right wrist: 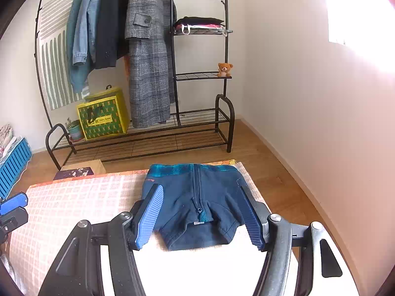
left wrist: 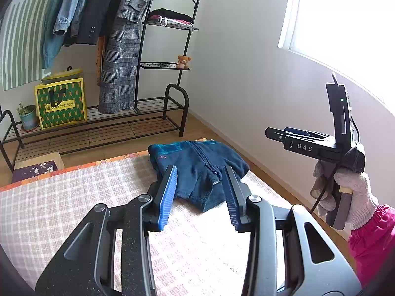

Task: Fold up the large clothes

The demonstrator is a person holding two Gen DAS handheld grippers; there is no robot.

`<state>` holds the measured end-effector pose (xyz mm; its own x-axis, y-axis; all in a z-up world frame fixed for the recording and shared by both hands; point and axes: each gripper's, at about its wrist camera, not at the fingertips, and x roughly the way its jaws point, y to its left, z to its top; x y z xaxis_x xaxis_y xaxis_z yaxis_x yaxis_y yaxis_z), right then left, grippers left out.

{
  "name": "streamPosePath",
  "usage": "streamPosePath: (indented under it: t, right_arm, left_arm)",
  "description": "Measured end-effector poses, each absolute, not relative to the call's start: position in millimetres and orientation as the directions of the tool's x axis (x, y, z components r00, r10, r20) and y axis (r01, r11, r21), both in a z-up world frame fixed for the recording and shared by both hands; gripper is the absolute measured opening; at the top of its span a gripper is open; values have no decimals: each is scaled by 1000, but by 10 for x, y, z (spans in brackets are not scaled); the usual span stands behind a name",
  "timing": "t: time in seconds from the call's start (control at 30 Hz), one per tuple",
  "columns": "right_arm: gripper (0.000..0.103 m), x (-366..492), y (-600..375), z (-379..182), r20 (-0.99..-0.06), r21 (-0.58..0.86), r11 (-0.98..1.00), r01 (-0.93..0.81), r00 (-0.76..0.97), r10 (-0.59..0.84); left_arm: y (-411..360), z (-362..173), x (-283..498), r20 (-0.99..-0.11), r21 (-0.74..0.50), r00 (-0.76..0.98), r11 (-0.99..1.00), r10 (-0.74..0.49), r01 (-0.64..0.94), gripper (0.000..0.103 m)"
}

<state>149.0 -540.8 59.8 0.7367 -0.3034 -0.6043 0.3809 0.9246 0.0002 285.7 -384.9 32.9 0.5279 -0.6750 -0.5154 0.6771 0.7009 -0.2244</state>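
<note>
A dark blue fleece jacket (left wrist: 197, 157) (right wrist: 197, 197) with a teal hem and a centre zip lies folded into a compact bundle at the far right corner of the checked cloth (left wrist: 74, 197) (right wrist: 74, 192). My left gripper (left wrist: 200, 169) hangs open above the cloth, short of the bundle, with nothing between its blue pads. My right gripper (right wrist: 200, 187) is also open and empty, raised over the near edge of the bundle. In the left wrist view the right gripper (left wrist: 279, 131) appears side-on at the right, held by a gloved hand (left wrist: 355, 197) with a pink sleeve. The left gripper's tip (right wrist: 12, 204) shows at the left edge.
Beyond the cloth stands a black metal clothes rack (right wrist: 222, 113) with hanging coats (right wrist: 148, 61), folded clothes on a shelf, and a teddy bear (right wrist: 224, 69). A yellow-green bag (right wrist: 103, 118) and a plant pot (right wrist: 74, 130) sit on its lower shelf. A blue crate (right wrist: 12, 162) is at the left; the wall and wooden floor are at the right.
</note>
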Motion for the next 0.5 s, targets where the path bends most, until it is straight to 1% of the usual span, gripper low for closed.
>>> streamPosePath:
  t: [0.13,0.3,0.43,0.5]
  right_arm:
    - [64,1128,-4967,697,-601,0,930,368,743,-294]
    - [64,746,-4474,687,-594,-35,933,357,744,-307]
    - [64,458,-4249,603,-583,-6,930,368,754,-303]
    - [65,360,-4172,530,-572,-1,927,375,760,-308]
  left_arm:
    - [-3473,481,2394,-495,-211,539,696,-682,686,38]
    - [-3078,533,1876,-474,-182,554,691,-685,699,38]
    - [-2801,439,1637,-468,-228,531,677,-707,700,38]
    - [-2708,367,1524,-469,-227,531,677,-706,700,38]
